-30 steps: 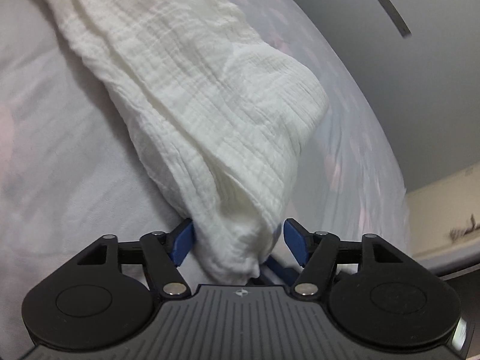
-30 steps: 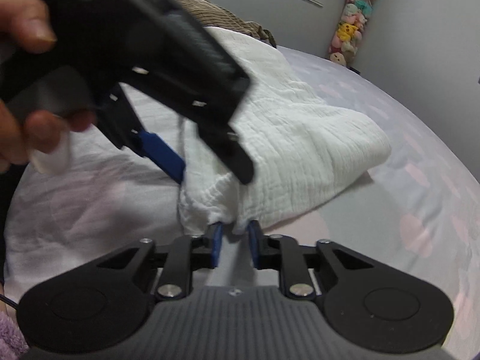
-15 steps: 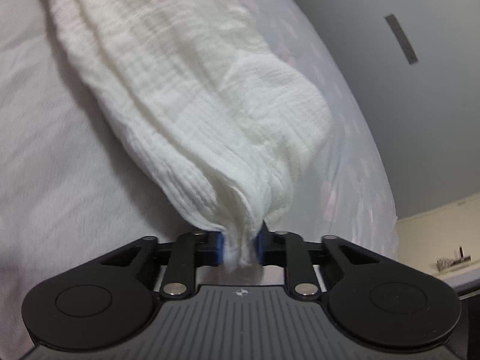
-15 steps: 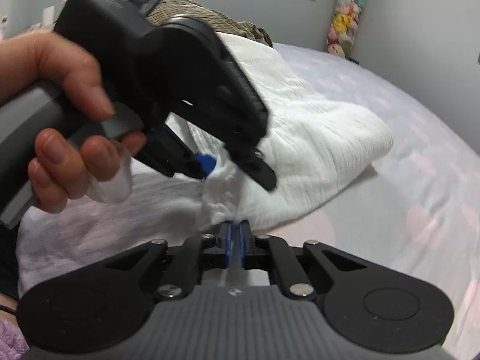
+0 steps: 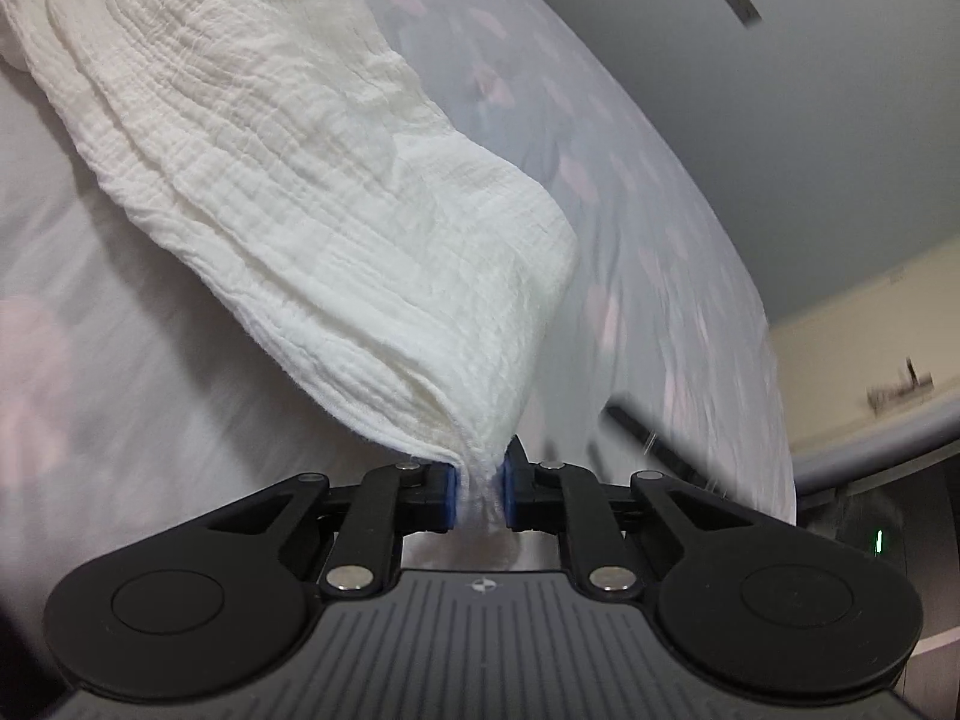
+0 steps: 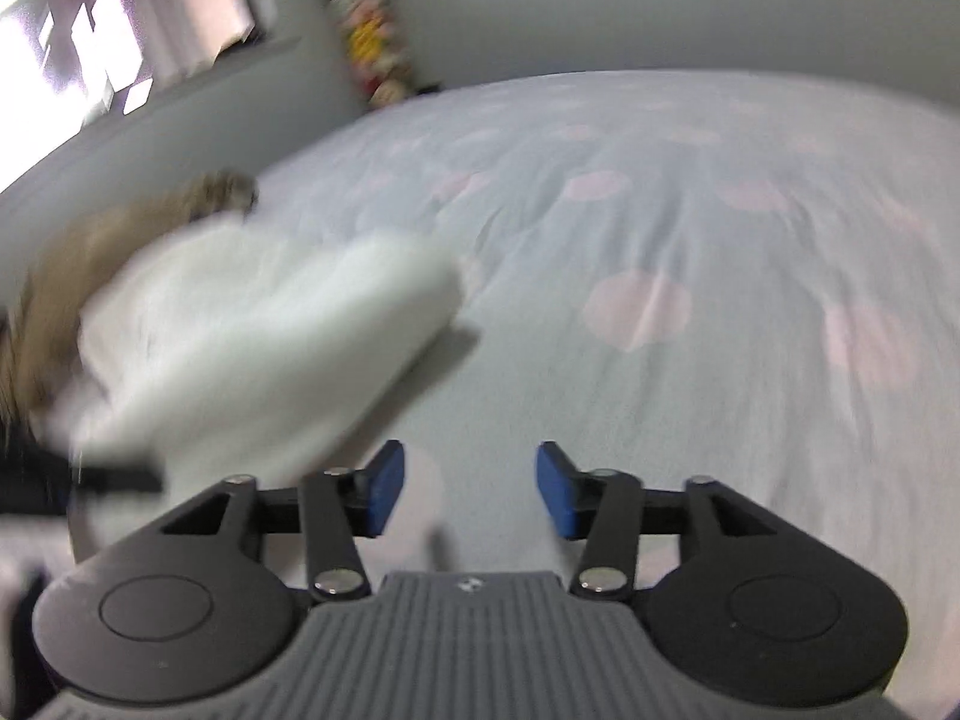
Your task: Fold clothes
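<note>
A white crinkled muslin garment [image 5: 312, 168], folded in layers, lies on the bed and rises to my left gripper [image 5: 479, 495], which is shut on its bunched corner. In the right wrist view the same garment [image 6: 258, 336] is a blurred white mass at the left. My right gripper [image 6: 469, 495] is open and empty, its blue pads apart above the bedsheet, to the right of the garment.
The bed has a pale sheet with pink dots [image 6: 660, 210]. A brown garment [image 6: 90, 246] lies behind the white one. A stack of plush toys [image 6: 372, 42] stands at the far wall by a window [image 6: 108, 30]. The bed's edge [image 5: 774, 420] is at right.
My left gripper closed on the garment's corner and holds it. My right gripper let go, opened and swung away to the right, blurring its view.
</note>
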The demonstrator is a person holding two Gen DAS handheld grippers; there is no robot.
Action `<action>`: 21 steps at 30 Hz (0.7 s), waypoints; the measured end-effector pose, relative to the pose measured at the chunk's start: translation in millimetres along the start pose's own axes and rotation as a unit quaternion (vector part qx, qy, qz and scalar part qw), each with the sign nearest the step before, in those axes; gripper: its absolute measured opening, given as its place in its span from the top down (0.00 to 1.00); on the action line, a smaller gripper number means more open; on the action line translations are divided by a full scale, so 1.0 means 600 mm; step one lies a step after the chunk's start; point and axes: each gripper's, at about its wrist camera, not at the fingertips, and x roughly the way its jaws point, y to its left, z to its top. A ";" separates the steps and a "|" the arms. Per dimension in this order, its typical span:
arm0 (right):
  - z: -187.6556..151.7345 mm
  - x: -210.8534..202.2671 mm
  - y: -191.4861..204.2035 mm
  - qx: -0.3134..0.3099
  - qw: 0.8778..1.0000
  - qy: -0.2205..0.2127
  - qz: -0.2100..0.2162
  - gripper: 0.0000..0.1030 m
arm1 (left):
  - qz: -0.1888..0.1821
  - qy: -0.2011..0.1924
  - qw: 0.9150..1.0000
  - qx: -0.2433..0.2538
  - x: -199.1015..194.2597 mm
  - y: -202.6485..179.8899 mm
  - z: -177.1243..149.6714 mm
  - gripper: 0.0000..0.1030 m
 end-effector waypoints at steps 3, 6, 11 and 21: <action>0.009 -0.025 0.021 -0.039 0.999 -0.031 -0.013 0.48 | 0.006 0.045 0.998 0.032 -0.040 0.018 -0.012 0.89; 0.016 -0.040 0.047 -0.076 0.997 -0.010 0.024 0.48 | 0.020 0.076 0.995 0.067 -0.089 0.040 -0.026 0.89; 0.013 -0.034 0.093 -0.130 0.977 0.088 0.146 0.48 | 0.044 0.122 0.987 0.099 -0.155 0.086 -0.040 0.89; -0.033 0.056 0.113 -0.046 0.941 0.279 0.188 0.17 | 0.023 0.115 0.991 0.058 -0.188 0.137 -0.063 0.89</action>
